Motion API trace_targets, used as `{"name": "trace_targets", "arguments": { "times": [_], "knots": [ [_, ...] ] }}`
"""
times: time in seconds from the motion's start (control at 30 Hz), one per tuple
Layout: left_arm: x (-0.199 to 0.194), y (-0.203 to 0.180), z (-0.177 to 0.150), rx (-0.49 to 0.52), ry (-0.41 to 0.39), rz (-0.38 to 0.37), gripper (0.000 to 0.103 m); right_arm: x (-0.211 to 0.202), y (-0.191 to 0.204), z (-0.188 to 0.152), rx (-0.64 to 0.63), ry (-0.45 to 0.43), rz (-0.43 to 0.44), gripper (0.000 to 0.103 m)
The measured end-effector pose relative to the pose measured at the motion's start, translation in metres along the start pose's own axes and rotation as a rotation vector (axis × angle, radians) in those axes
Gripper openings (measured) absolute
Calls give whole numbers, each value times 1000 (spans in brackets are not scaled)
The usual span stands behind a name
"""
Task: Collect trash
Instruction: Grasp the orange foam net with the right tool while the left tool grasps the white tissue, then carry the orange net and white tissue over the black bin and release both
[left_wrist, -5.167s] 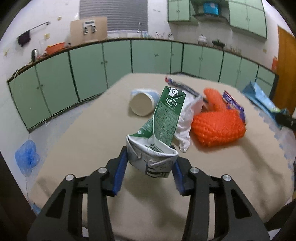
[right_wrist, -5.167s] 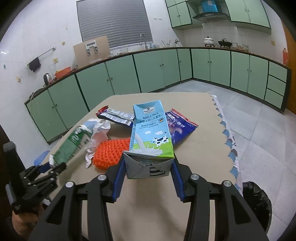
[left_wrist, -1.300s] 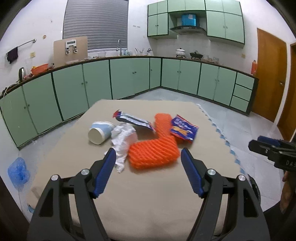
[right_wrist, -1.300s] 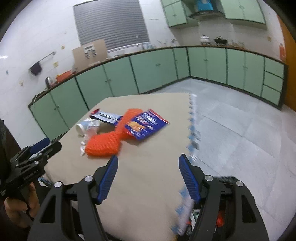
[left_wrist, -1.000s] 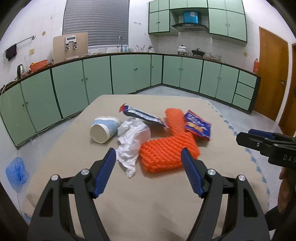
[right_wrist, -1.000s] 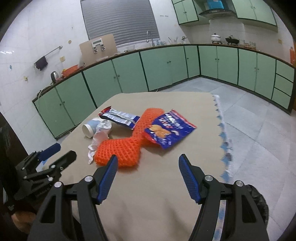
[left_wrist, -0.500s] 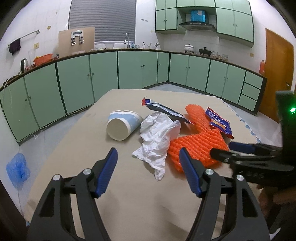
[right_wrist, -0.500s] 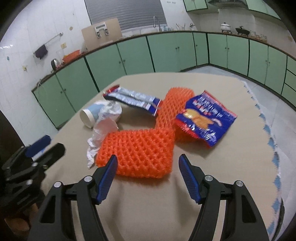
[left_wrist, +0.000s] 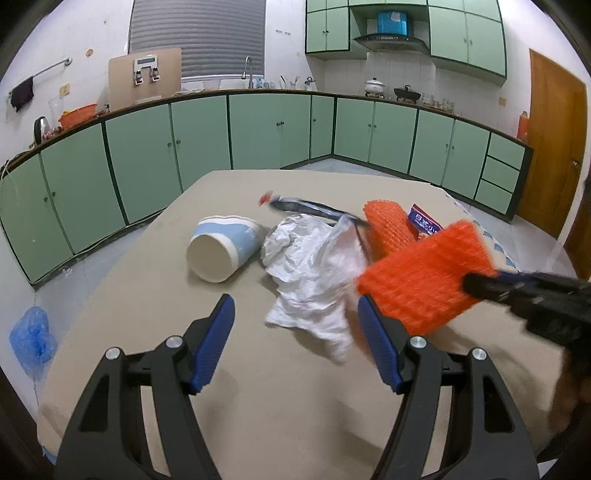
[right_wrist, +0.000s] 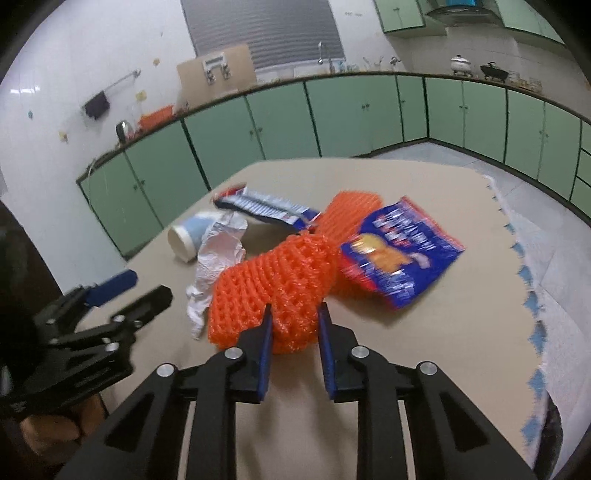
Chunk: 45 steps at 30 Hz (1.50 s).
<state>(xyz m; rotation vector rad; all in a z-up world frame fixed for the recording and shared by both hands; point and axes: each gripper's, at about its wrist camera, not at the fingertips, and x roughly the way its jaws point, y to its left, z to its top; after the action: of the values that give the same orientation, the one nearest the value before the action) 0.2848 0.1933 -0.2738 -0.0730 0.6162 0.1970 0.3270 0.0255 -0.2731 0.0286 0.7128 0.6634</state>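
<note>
The right gripper (right_wrist: 294, 320) has just been closing, its fingers now pinching the orange foam net (right_wrist: 273, 284) on the table (right_wrist: 424, 332), while the left gripper (left_wrist: 295, 325) hangs open and empty over the white wrapper (left_wrist: 314, 266), the cup (left_wrist: 221, 251) and snack bag (right_wrist: 399, 251) still uncollected.

Honestly not much you can actually read here. The blue and red snack bag (right_wrist: 400, 251) has white lettering across the top in the right wrist view, but it's smeared by blur, no word comes out. In the left wrist view only its corner (left_wrist: 424, 223) pokes out with a few white characters, look Chinese, can't make them out. The striped wrapper (right_wrist: 264, 208) has print too, way too small.
</note>
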Motion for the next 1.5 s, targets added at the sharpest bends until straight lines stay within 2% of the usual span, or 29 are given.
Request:
{"name": "trace_targets", "arguments": {
  "times": [0.3, 0.47, 0.63, 0.67, 0.7, 0.73, 0.77, 0.83, 0.97, 1.17, 1.5],
  "knots": [
    [28, -28, 9, 27, 37, -20, 67, -29, -42, 2, 53, -53, -35, 22],
    [44, -43, 12, 51, 67, -9, 65, -30, -62, 2, 76, -66, -56, 22],
    [56, -48, 13, 62, 109, 21, 60, -28, -99, 11, 148, -85, -62, 22],
    [59, -49, 13, 67, 129, 24, 53, -27, -107, 15, 163, -89, -57, 22],
    [61, -49, 13, 70, 141, 26, 41, -26, -111, 17, 170, -92, -55, 22],
    [64, -50, 11, 73, 161, 27, 34, -24, -116, 20, 176, -97, -53, 22],
    [66, -50, 11, 75, 173, 23, 21, -23, -119, 21, 182, -98, -49, 22],
    [67, -49, 10, 77, 187, 19, 12, -19, -125, 23, 194, -100, -37, 22],
    [56, -47, 10, 68, 155, 28, 7, -18, -128, 24, 205, -107, -28, 22],
    [21, -47, 11, 41, 119, 11, 6, -35, -129, 22, 210, -127, -34, 22],
    [-37, -60, 14, 5, 62, -43, 6, -93, -124, 18, 199, -161, -80, 22]
  ]
}}
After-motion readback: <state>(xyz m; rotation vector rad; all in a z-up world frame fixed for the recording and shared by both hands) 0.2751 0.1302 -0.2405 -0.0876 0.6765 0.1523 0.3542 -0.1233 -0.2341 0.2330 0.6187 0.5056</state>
